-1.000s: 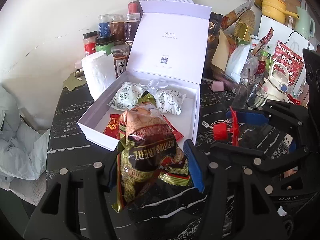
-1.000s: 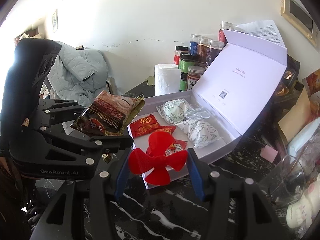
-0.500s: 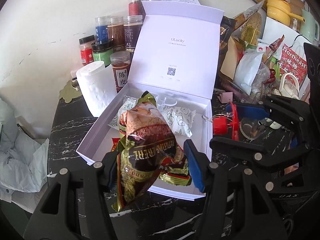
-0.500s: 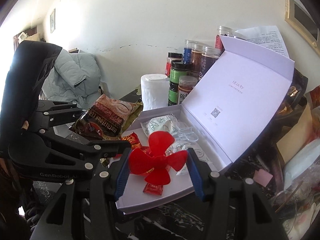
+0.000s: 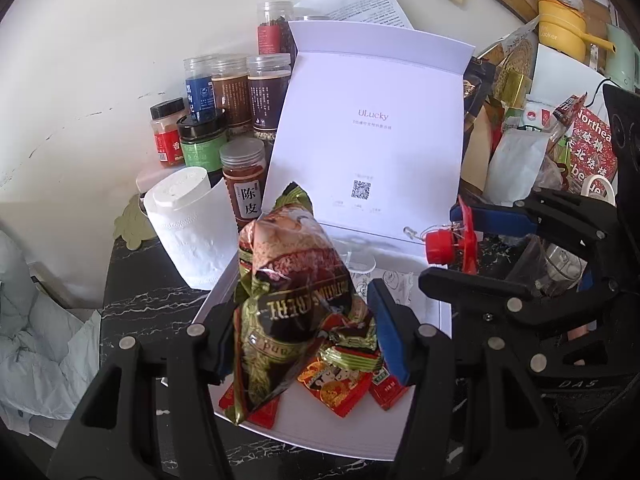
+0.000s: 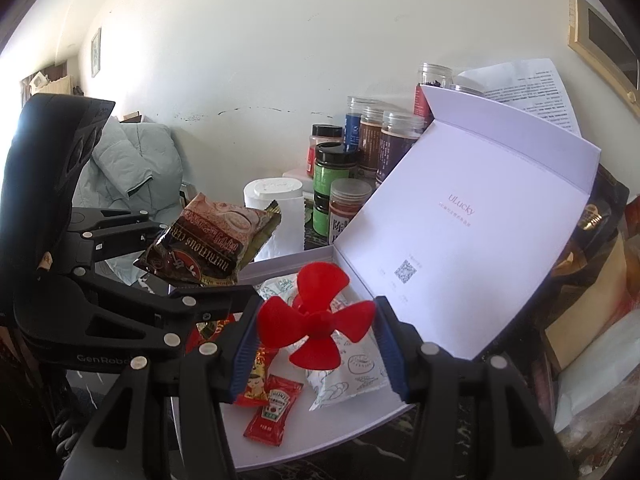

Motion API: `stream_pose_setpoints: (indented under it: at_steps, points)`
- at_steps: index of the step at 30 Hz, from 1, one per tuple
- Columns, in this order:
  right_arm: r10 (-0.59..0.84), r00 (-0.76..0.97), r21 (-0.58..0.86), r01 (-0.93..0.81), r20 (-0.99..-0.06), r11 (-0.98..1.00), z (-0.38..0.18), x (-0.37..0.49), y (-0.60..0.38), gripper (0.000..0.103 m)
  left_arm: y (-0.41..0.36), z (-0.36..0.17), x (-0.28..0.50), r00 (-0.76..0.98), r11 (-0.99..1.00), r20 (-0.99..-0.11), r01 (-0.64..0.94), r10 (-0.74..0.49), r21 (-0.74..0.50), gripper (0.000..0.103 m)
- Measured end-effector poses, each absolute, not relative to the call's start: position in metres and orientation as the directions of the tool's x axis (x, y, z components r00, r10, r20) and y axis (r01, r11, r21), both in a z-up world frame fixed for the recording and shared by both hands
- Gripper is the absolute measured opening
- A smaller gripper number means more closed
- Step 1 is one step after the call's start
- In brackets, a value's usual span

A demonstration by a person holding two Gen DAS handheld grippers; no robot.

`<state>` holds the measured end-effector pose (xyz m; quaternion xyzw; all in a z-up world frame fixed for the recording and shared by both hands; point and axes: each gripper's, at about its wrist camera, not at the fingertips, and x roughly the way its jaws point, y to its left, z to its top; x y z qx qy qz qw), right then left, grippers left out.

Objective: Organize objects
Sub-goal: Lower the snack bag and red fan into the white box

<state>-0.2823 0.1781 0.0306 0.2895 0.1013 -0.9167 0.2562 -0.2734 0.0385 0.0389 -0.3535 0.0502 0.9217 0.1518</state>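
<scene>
Grippers hover together over the open white gift box (image 5: 424,320). The left gripper (image 5: 304,332) clamps a cereal sachet (image 5: 292,292), its long axis pointing toward the upright lid; the right gripper (image 6: 316,340) clamps a red propeller (image 6: 316,320). Both loads hang directly above the tray's front half, so release is likely next.

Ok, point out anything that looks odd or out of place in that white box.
The red propeller in the right gripper is the odd one: a plastic part held over the white box, which otherwise holds food sachets, such as the ketchup packet.
</scene>
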Motion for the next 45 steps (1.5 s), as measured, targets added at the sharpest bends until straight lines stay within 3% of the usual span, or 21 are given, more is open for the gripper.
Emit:
stream_pose_setpoints:
  at_steps: [10, 21, 45]
  points:
    - [-0.428, -0.703, -0.024, 0.534, -0.568, -0.845, 0.028, -0.315, 0.176, 0.055, 0.043, 0.037, -0.305, -0.717, -0.942, -0.656, -0.335, 0.237, 0.026, 0.056]
    - [-0.47, -0.635, 0.037, 0.571, -0.613, -0.82, -0.008, -0.345, 0.174, 0.055, 0.042, -0.004, -0.336, -0.661, -0.947, -0.731, -0.313, 0.167, 0.067, 0.056]
    - [-0.544, -0.452, 0.208, 0.603, -0.707, -0.77, -0.061, -0.371, 0.181, 0.055, 0.059, -0.052, -0.349, -0.524, -0.909, -0.828, -0.414, 0.197, 0.046, 0.056]
